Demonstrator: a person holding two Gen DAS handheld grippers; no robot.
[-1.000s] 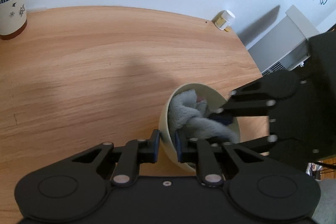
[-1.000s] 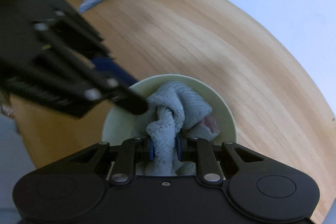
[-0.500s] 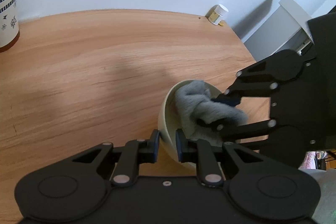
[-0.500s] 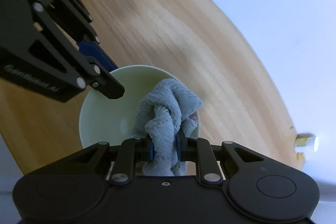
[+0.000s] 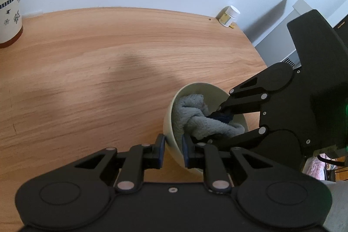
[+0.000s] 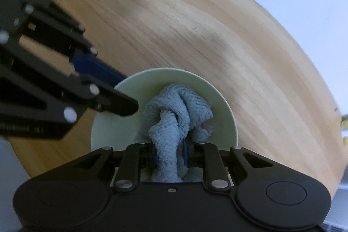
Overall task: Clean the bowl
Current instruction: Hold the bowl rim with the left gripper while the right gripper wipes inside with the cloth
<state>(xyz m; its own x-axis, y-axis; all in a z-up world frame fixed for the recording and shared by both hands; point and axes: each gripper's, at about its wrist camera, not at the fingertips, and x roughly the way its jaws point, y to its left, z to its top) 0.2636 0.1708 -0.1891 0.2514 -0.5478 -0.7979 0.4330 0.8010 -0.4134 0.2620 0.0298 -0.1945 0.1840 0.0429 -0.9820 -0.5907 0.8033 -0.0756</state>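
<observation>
Wooden table (image 5: pixel 87 71): left gripper (image 5: pixel 173 150) pinches the stiff, slippery bowl (image 5: pixel 171 123) rim; right gripper (image 6: pixel 170 154) clamps soft cloth (image 6: pixel 174 114) inside.

Soft, even daylight; a broad dim shadow lies on the bench (image 5: pixel 134 71). The right view is motion-blurred at its edges; fisheye bends both.
</observation>
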